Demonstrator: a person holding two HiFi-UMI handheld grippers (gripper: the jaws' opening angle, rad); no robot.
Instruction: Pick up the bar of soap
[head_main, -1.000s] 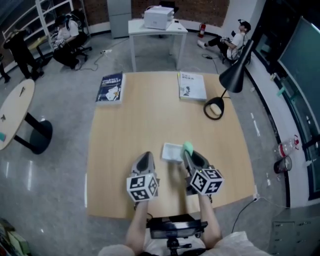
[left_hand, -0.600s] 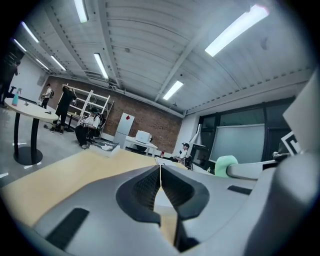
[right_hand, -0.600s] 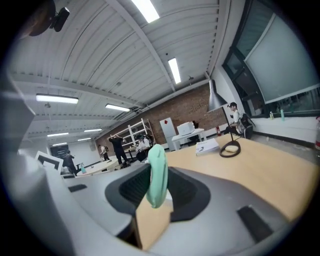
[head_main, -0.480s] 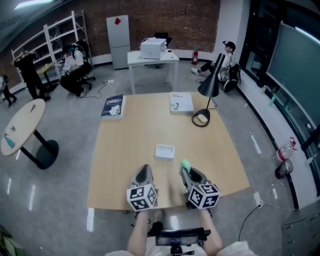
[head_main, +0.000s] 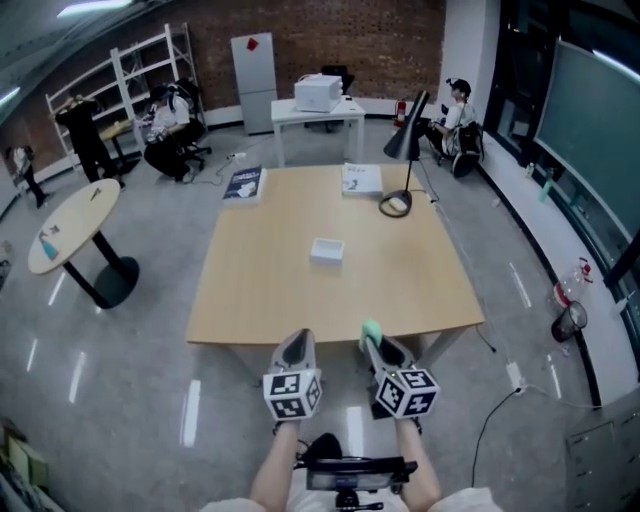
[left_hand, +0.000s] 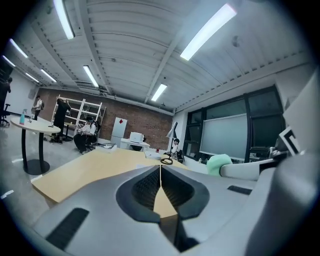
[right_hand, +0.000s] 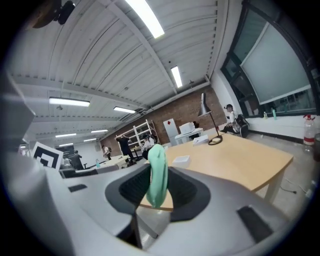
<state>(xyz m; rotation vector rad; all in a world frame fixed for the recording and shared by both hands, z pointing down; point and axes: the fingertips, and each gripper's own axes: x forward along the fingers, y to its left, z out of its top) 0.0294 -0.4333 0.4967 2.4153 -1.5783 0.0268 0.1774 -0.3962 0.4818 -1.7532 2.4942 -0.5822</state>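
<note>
Gripping the green bar of soap (right_hand: 158, 162) edge-up between the jaws of my right gripper (right_hand: 159, 182), well back from the tabletop (head_main: 290, 295) and its white dish (head_main: 327, 250), with the jaws of my left gripper (left_hand: 160, 172) pressed together on nothing, I judge the pickup done, needing only a steady hold next.

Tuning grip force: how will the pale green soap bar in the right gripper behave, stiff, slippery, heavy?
Probably stiff: the pale green soap bar looks flat and unbent while clamped in the right gripper. Likely slippery: its surface looks smooth and it sticks out past the jaws, so it could pivot or slide. Looks thin, so probably light.
</note>
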